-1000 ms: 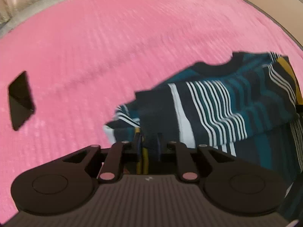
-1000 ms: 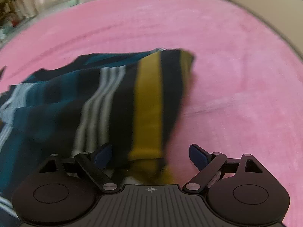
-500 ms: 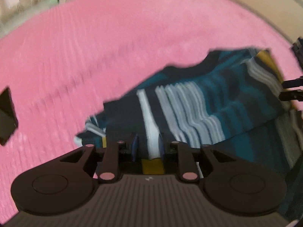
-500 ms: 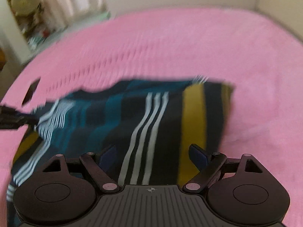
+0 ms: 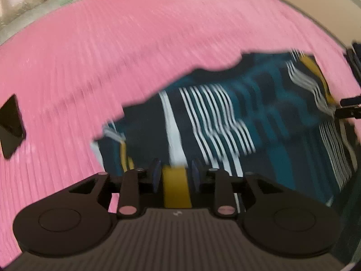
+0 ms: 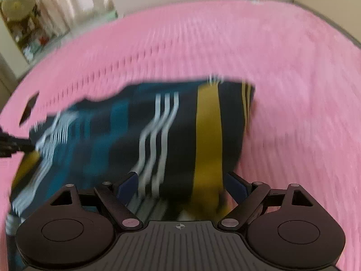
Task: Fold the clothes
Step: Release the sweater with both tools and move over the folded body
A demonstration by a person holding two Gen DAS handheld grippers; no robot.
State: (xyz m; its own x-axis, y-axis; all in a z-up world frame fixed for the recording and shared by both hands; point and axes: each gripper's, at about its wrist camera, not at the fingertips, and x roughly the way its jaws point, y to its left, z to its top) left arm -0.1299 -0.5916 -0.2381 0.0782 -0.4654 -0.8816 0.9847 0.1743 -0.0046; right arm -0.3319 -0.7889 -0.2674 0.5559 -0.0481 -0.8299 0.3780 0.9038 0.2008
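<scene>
On the pink bedspread point(image 5: 158, 45) lies a folded striped garment point(image 5: 225, 117), navy, teal, white and mustard; the left gripper point(image 5: 176, 176) is opening, a mustard stripe of the cloth between its blue pads; the right gripper point(image 6: 182, 187) stands spread wide over the garment's near edge, pinching nothing; a small black object point(image 5: 11, 126) rests well apart.

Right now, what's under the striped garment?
The dark striped fabric garment with teal, white and mustard bands lies on the ribbed pink bedspread, which shows all around it. Whatever sits beneath the cloth is covered.
</scene>
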